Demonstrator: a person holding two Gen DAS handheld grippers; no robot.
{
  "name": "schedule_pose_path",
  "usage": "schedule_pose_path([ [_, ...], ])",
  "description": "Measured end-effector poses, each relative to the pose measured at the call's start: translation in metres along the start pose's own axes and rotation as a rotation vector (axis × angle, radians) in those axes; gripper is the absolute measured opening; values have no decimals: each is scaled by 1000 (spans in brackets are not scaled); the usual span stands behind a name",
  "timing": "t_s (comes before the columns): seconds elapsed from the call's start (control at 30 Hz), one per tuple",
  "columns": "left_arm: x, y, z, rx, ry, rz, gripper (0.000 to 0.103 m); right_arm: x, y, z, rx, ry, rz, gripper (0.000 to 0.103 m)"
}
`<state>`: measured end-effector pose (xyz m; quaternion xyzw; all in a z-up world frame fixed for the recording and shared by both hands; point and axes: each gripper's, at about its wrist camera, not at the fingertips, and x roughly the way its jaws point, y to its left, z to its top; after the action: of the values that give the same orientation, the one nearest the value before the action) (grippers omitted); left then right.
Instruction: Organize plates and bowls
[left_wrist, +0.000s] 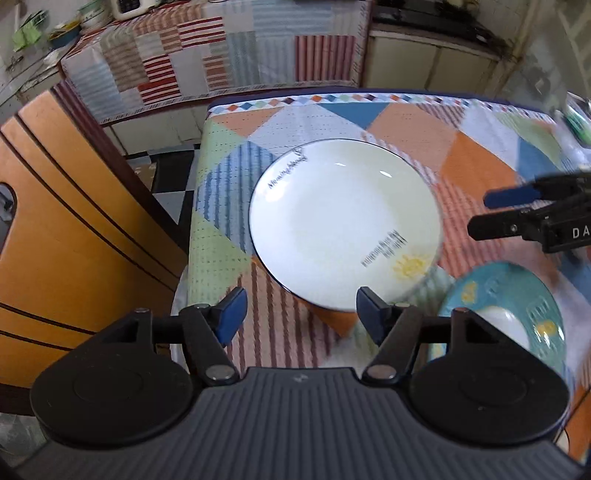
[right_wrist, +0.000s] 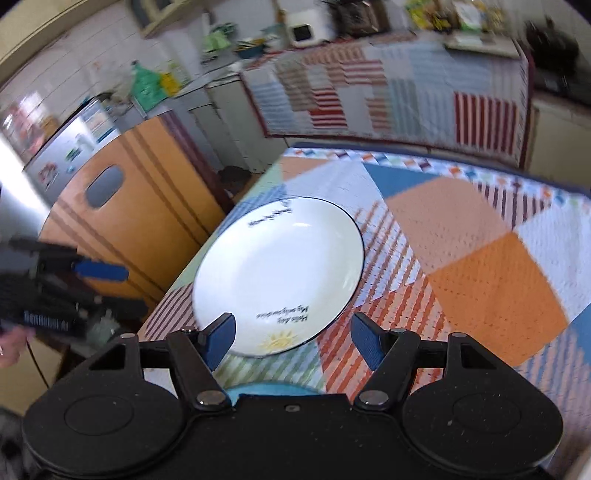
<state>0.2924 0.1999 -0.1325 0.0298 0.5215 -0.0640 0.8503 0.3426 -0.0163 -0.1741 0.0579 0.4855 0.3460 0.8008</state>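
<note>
Both tools are spread wide with nothing between the blue pads: the left gripper (left_wrist: 301, 314) hangs over the table's near left corner, the right gripper (right_wrist: 291, 338) just over the white plate's near rim. Closest lies a teal plate (left_wrist: 517, 295), beside the white plate (left_wrist: 345, 225), both flat on the patchwork tablecloth (right_wrist: 480, 258). Left of the table stands an orange wooden panel (left_wrist: 66, 229). Beyond, a counter draped in striped cloth (left_wrist: 207, 62); farther left, a fridge (right_wrist: 70, 147).

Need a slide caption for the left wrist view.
Open left tool above white plate, teal dish beside it.
</note>
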Motion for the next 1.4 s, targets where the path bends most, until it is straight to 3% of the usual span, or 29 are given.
schedule_pose_path([
  [0.2, 37, 16, 2, -74, -18, 3, 72, 35, -28, 5, 153, 8, -4, 72],
  [0.33, 63, 26, 3, -132, 19, -21, 72, 49, -32, 3, 197, 5, 6, 69],
  [0.4, 71, 30, 2, -161, 20, -52, 72, 56, -30, 1, 200, -1, -6, 55],
  [0.57, 84, 36, -3, -220, 3, -89, 67, 67, -31, -2, 233, 5, -40, 30],
  [0.6, 86, 37, -5, -220, 0, -89, 63, 68, -31, -3, 238, 2, -42, 24],
  [0.67, 90, 38, -9, -226, 6, -89, 45, 69, -32, -6, 251, -2, -56, 16],
  [0.73, 91, 39, -12, -237, -27, -115, 37, 69, -37, -9, 282, -6, -43, 15],
  [0.83, 90, 34, -15, -204, -53, -105, 37, 71, -45, -12, 368, -5, -19, 13],
  [0.87, 89, 33, -15, -206, -51, -102, 36, 71, -46, -12, 384, 0, -21, 16],
  [0.93, 91, 33, -13, -218, -40, -121, 33, 72, -46, -11, 377, 14, -35, 18],
  [1.1, 92, 27, -11, -202, -34, -106, 33, 77, -46, -8, 380, 9, -37, 11],
  [1.4, 86, 21, -8, -186, 2, -76, 30, 74, -39, -13, 300, 4, -3, 16],
])
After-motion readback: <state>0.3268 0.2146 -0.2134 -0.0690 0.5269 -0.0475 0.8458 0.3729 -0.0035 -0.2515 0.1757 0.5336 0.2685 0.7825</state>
